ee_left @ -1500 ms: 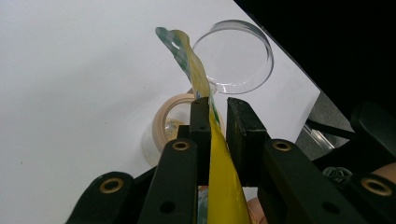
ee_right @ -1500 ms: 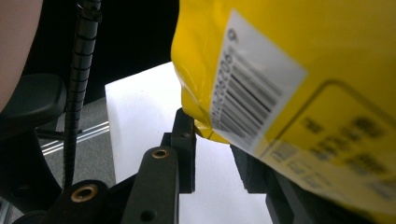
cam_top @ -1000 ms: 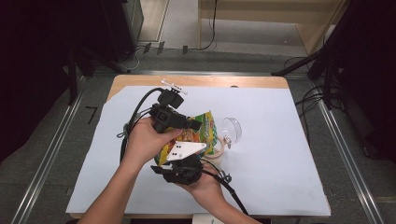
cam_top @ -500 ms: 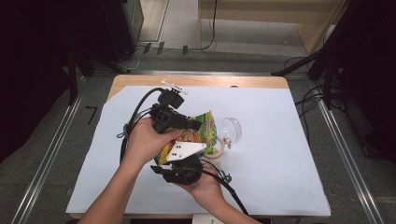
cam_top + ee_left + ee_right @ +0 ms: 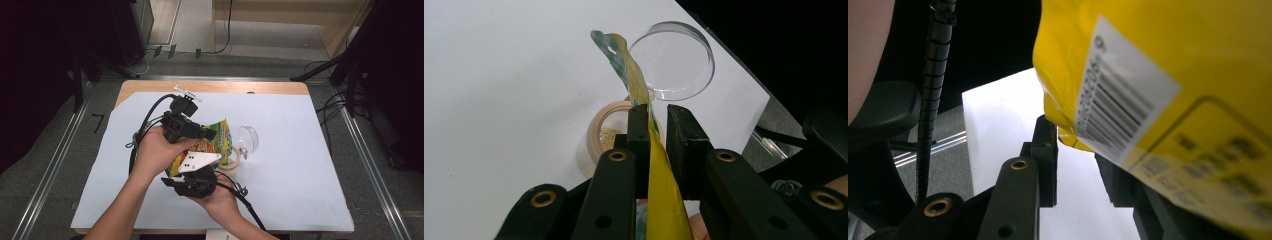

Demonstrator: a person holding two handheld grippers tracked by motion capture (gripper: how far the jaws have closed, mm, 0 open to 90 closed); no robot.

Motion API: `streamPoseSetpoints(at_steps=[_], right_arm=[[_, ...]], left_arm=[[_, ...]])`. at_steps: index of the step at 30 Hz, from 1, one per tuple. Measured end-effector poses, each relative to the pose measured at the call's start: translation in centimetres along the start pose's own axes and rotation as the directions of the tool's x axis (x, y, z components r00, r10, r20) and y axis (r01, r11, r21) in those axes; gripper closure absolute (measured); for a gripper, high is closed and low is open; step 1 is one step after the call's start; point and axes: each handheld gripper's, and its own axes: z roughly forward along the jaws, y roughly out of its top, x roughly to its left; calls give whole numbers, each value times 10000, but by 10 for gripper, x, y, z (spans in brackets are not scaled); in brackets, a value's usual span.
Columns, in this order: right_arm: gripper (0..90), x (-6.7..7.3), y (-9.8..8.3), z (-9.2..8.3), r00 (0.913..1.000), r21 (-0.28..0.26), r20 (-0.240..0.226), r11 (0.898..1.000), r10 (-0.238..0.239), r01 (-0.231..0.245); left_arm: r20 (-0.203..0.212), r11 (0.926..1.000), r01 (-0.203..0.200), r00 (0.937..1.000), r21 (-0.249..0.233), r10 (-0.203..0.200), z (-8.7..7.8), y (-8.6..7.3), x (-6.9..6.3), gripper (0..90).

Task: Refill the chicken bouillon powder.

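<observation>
A yellow snack bag hangs tilted between both grippers above a small glass jar. The jar's clear hinged lid stands open to its right. My left gripper is shut on the bag's upper edge. In the left gripper view the yellow film runs between the two closed jaws of the left gripper, and the bag's twisted top points at the jar, which holds tan grains. My right gripper holds the bag from below. In the right gripper view the bag's barcode side covers one jaw.
A pale blue sheet covers the wooden table. Black cables trail from both grippers. Metal rails and dark stands flank the table. Open room lies on the sheet to the right of the jar.
</observation>
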Motion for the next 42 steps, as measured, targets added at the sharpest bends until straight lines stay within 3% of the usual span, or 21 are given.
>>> streamPoseSetpoints(at_steps=[32, 42], right_arm=[[733, 0, 1, -1, 10000, -36, 43, 10000, -67, 67], [732, 1, 1, 0, 9996, -182, -83, 9995, 265, -266]], left_arm=[[60, 10000, 39, 10000, -72, -38, -1, 1, 1, 802], [-117, 9999, -118, 9999, -68, 118, -2, 1, -4, 800]])
